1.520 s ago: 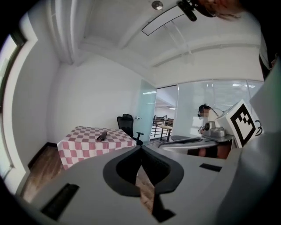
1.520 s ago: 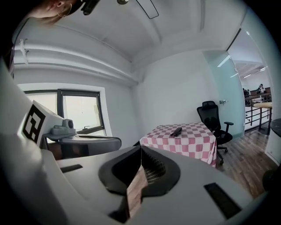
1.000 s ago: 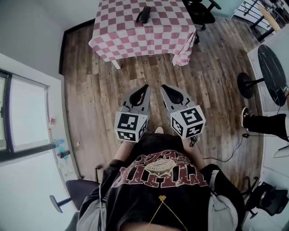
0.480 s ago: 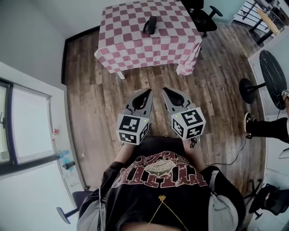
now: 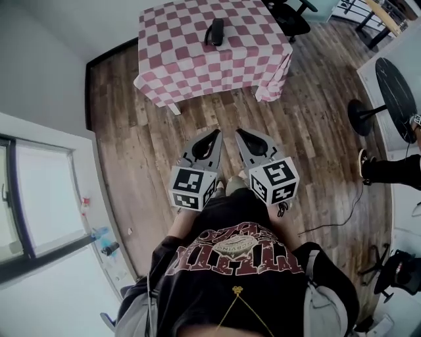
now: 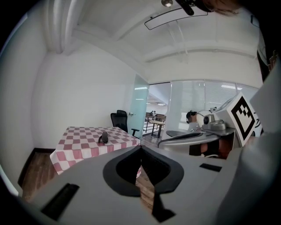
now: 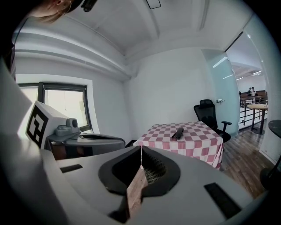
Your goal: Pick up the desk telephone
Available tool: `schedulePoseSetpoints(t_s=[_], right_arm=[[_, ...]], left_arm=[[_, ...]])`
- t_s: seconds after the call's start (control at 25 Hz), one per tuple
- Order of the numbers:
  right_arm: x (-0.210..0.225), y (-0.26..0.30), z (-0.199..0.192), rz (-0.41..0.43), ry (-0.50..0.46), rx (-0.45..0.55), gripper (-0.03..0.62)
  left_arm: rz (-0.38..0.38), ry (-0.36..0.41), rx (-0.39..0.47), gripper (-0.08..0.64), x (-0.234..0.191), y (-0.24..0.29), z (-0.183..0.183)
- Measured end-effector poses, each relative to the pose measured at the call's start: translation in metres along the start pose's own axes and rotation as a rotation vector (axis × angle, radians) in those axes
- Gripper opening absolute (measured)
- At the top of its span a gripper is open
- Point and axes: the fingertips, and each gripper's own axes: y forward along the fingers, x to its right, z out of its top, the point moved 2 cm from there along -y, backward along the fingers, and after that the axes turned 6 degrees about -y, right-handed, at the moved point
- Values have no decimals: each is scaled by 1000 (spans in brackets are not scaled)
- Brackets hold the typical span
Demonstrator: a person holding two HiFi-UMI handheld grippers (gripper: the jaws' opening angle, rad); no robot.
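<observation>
- My left gripper (image 5: 213, 134) had its jaws closed tip to tip with nothing between them; in the left gripper view (image 6: 141, 147) only floor planks showed through the gap behind the tips.
- My right gripper (image 5: 241, 132) was likewise closed and empty, its jaws meeting in a thin line in the right gripper view (image 7: 141, 147).
- In the head view the two grippers sat side by side just in front of my chest, both aimed toward 12 o'clock and apart from each other.
- Below them lay the wooden floor (image 5: 151, 151).
- At 12 o'clock from the grippers, well apart from them, stood the table with a red-and-white checked cloth (image 5: 191, 62).
- The desk telephone (image 5: 214, 31), black, lay on that cloth near the table's middle, touched by neither gripper; it also showed in the left gripper view (image 6: 104, 137) and the right gripper view (image 7: 178, 132).
- A black office chair (image 5: 289, 16) stood at 2 o'clock from the table, just beside it.
- A round black table (image 5: 396, 99) was at 2 o'clock from the grippers.
- A window (image 5: 33, 191) was at 9 o'clock.
</observation>
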Motion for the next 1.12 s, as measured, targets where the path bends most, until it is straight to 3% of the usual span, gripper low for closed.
schedulePoseSetpoints(t_s=[0.44,0.88,1.12], right_arm=[[20,28,4,-2,-1,-26,20],[80,91,34,28,-4,-15,20],[113,121,55,67,-27,-3,20]], left_arm=[[-26,-25,-28,8,-16,28,4],[-5,-39,-38,8,-57,101,35],[38,4,-43,8,-73,139,59]])
